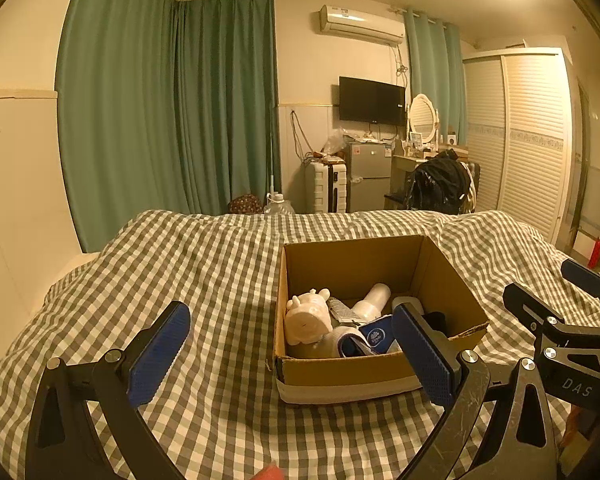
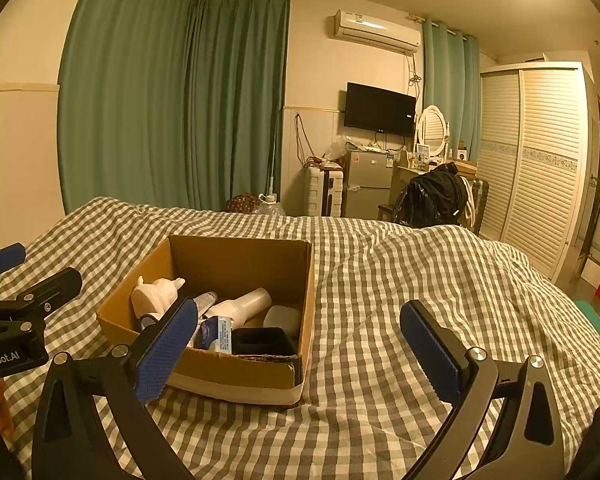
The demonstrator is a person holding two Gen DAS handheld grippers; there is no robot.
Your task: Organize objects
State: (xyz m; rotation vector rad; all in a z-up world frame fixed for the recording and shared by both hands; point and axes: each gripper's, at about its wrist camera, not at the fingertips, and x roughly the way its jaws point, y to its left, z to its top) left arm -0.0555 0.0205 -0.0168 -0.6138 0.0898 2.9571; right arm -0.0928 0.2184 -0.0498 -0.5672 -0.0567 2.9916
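An open cardboard box (image 1: pixel 340 376) (image 2: pixel 236 372) sits on the checked bed cover. Inside lie a white plush toy (image 1: pixel 308 316) (image 2: pixel 154 294), a white bottle (image 1: pixel 370 302) (image 2: pixel 244 304), a blue and white pouch (image 1: pixel 370 338) (image 2: pixel 216 332), a grey pad (image 2: pixel 282 316) and a black tray (image 2: pixel 262 340). My left gripper (image 1: pixel 292 350) is open and empty, hovering over the bed with its right finger in front of the box's near right corner. My right gripper (image 2: pixel 300 348) is open and empty, its left finger in front of the box's near left side.
The checked bed cover (image 1: pixel 204 280) (image 2: pixel 420 280) spreads all around the box. Green curtains (image 1: pixel 160 100), a small fridge (image 1: pixel 368 176), a suitcase (image 1: pixel 326 186), a chair with dark clothes (image 1: pixel 440 184) and a louvred wardrobe (image 1: pixel 528 140) stand beyond the bed.
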